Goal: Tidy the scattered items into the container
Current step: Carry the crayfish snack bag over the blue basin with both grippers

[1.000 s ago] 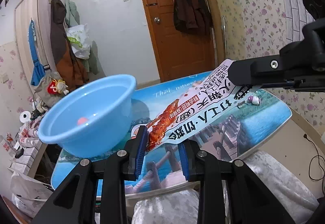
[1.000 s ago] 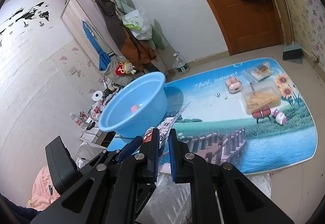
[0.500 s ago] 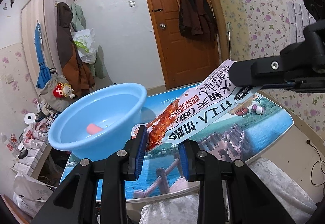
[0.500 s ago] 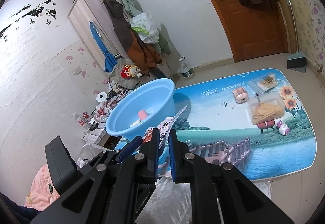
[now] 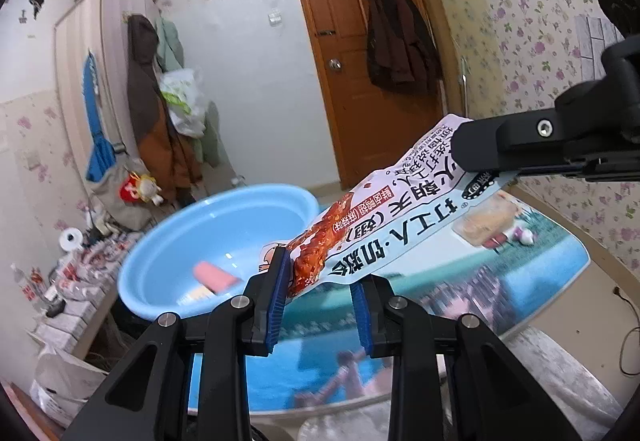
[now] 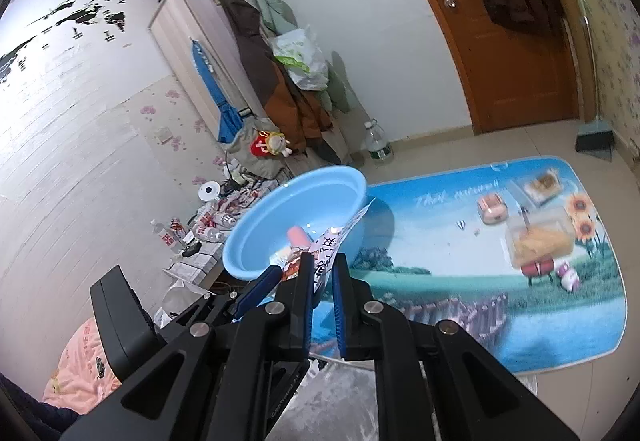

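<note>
A long white snack packet [image 5: 400,217] with a red food picture hangs in the air, stretched between both grippers. My left gripper [image 5: 320,293] is shut on its near end. My right gripper [image 6: 323,277] is shut on the other end, and the packet [image 6: 326,253] shows there edge-on. One right finger [image 5: 500,149] reaches in from the right in the left wrist view. The light blue basin [image 5: 168,257] stands just beyond and to the left of the packet, at the table's left end. A pink item [image 5: 214,277] lies in it.
The table [image 6: 460,293] carries a scenic blue mat. At its far right end sit a clear box of snacks [image 6: 538,241], a pink item [image 6: 492,207], a small packet [image 6: 542,183] and a tiny toy [image 6: 568,275]. Clutter and bottles [image 6: 192,229] lie on the floor left of the basin.
Both grippers have risen together with the packet still held. More of the basin's inside and the pink item in it now shows.
</note>
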A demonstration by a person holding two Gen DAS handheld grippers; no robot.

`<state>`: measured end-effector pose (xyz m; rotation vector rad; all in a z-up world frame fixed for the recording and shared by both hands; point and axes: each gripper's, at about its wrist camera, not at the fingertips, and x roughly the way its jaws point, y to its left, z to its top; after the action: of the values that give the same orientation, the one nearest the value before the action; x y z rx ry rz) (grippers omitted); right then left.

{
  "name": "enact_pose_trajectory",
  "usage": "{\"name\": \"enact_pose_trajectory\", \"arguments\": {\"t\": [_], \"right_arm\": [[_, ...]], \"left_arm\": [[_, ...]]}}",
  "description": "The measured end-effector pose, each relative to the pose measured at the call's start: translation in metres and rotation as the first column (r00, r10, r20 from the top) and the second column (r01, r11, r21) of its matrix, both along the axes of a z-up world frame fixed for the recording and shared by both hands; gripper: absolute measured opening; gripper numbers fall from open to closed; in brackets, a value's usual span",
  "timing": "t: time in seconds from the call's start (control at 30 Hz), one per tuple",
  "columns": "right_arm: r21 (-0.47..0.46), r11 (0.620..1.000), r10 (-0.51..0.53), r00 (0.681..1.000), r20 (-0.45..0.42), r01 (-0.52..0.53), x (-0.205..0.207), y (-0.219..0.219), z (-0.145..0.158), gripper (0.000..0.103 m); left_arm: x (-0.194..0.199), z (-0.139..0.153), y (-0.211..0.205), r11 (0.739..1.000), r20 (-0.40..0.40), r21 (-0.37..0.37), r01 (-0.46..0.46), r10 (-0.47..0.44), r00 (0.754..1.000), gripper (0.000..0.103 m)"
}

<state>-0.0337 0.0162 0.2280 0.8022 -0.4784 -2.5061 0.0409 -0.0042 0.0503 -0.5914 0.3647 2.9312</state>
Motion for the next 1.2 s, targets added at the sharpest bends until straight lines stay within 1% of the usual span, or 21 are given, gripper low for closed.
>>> {"name": "enact_pose_trajectory", "arguments": {"t": [0.1,0.3,0.43,0.57,0.8,1.2], "right_arm": [[0.000,1.000,0.009,1.000,-0.018,-0.009,-0.004,-0.004,0.008,0.009],[0.006,0.999,0.032,0.999,-0.032,-0.032,-0.013,-0.014,0.017,0.009],[0.020,0.998,0.053,0.998,-0.030,-0.053,-0.022,-0.022,0.019,0.009],[0.025,0.997,0.073,0.997,-0.032,-0.073,-0.033,-0.032,0.020,0.009],[0.028,0.994,0.109,0.994,-0.031,-0.108,-0.057,-0.052,0.017,0.009],[0.031,0.985,0.169,0.986,0.013,-0.169,-0.099,-0.091,-0.002,0.009]], "left_arm": [[-0.001,0.007,-0.004,1.000,-0.028,-0.007,-0.013,0.013,1.000,0.028],[-0.006,0.014,-0.013,0.999,-0.049,-0.010,-0.051,0.051,0.998,0.028],[-0.013,0.014,-0.021,0.998,-0.040,0.012,-0.068,0.069,0.997,0.028],[-0.020,0.015,-0.031,0.996,-0.048,0.016,-0.087,0.088,0.995,0.028],[-0.038,0.015,-0.050,0.992,-0.054,0.020,-0.126,0.127,0.990,0.028],[-0.069,-0.002,-0.083,0.981,-0.012,0.031,-0.191,0.191,0.981,0.028]]}}
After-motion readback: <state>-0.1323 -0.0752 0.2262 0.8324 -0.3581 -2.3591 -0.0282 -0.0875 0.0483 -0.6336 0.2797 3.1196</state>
